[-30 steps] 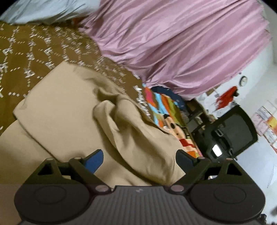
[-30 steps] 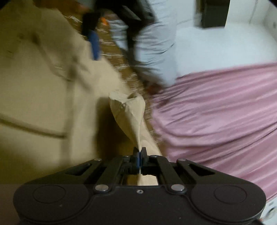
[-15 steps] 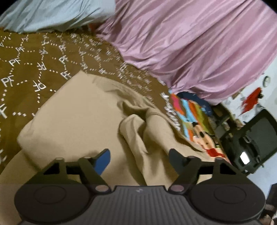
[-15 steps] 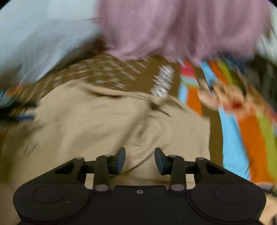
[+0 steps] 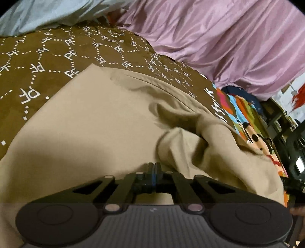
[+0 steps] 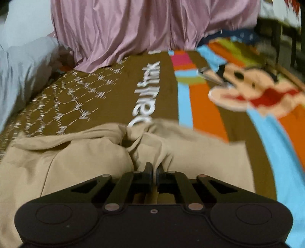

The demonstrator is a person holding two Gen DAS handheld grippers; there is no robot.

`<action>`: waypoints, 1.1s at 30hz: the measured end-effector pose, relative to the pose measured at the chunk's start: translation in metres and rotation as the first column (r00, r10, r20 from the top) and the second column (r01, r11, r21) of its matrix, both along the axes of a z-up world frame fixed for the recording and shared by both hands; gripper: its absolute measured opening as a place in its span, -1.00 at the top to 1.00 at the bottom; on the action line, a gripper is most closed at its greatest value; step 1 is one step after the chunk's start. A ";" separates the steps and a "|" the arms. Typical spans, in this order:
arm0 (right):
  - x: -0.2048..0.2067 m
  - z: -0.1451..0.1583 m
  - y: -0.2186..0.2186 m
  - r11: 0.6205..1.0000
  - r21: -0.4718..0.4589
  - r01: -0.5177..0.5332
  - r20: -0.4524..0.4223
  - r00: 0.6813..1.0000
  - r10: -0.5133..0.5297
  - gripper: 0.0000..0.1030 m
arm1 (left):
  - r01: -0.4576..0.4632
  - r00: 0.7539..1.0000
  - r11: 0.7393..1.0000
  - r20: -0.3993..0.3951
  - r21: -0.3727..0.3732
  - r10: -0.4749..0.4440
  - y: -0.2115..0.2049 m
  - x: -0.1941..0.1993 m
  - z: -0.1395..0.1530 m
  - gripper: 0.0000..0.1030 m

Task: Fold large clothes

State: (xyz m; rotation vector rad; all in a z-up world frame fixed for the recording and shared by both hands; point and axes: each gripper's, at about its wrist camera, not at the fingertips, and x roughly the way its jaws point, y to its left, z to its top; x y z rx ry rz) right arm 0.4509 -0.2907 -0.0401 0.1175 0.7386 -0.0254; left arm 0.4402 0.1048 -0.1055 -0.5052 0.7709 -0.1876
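Observation:
A large tan garment (image 5: 99, 122) lies spread on a brown patterned bedspread (image 5: 47, 55), rumpled into folds at its right part. My left gripper (image 5: 154, 165) is shut low over the tan cloth; whether cloth is pinched between its fingers is unclear. In the right wrist view the same tan garment (image 6: 80, 152) lies bunched in front of my right gripper (image 6: 154, 167), whose fingers are shut on a bunched fold of it.
A pink satin sheet (image 5: 219, 38) hangs at the far side. A pale blue cloth (image 5: 47, 13) lies at the far left. The bedspread's colourful cartoon part (image 6: 247, 99) lies to the right. A dark office chair (image 5: 295, 152) stands beyond the bed edge.
The left gripper closed from wide open to shut and dropped closer to the tan cloth. The right gripper let go of a tan fold, swung round, then closed on a bunched fold.

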 end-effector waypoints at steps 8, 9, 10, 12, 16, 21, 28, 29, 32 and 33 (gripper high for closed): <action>-0.014 0.015 0.005 0.994 -0.107 -0.025 -0.007 1.000 0.024 0.38 | -0.043 0.997 0.999 0.070 0.011 0.042 -0.002 -0.023 0.042 0.81; -0.022 0.021 0.009 0.991 -0.128 -0.042 0.011 0.999 0.044 0.26 | -0.021 0.997 0.999 0.076 0.024 0.019 -0.007 -0.024 0.047 0.64; -0.030 0.027 0.013 0.989 -0.136 -0.057 0.020 0.998 0.060 0.12 | 0.015 0.997 0.999 0.077 0.045 -0.018 -0.015 -0.026 0.052 0.45; -0.042 0.032 0.018 0.990 -0.115 -0.076 0.009 0.997 0.078 0.09 | 0.076 0.994 0.995 0.067 0.069 -0.080 -0.028 -0.029 0.055 0.40; -0.068 0.023 0.024 0.995 -0.027 -0.091 -0.061 0.994 0.090 0.11 | 0.162 0.987 0.978 -0.008 0.135 -0.162 -0.050 -0.026 0.047 0.25; -0.121 0.003 0.022 0.985 -0.097 -0.142 -0.249 0.962 0.114 0.27 | 0.139 0.989 0.971 -0.082 0.195 -0.125 -0.055 -0.024 0.031 0.25; -0.226 0.032 -0.016 0.974 -0.156 -0.165 -0.376 0.922 0.096 0.28 | 0.082 0.996 0.969 -0.039 0.235 -0.075 -0.051 -0.037 0.057 0.07; -0.241 0.036 -0.020 0.968 -0.179 -0.175 -0.402 0.911 0.091 0.28 | 0.078 0.997 0.970 -0.023 0.231 -0.074 -0.051 -0.038 0.062 0.06; -0.277 0.051 -0.031 0.956 -0.245 -0.163 -0.414 0.909 0.049 0.25 | 0.093 0.993 0.971 0.054 0.221 -0.107 -0.060 -0.046 0.078 -0.06; -0.288 0.056 -0.036 0.954 -0.261 -0.148 -0.397 0.917 0.034 0.20 | 0.107 0.989 0.971 0.073 0.216 -0.126 -0.064 -0.048 0.080 -0.14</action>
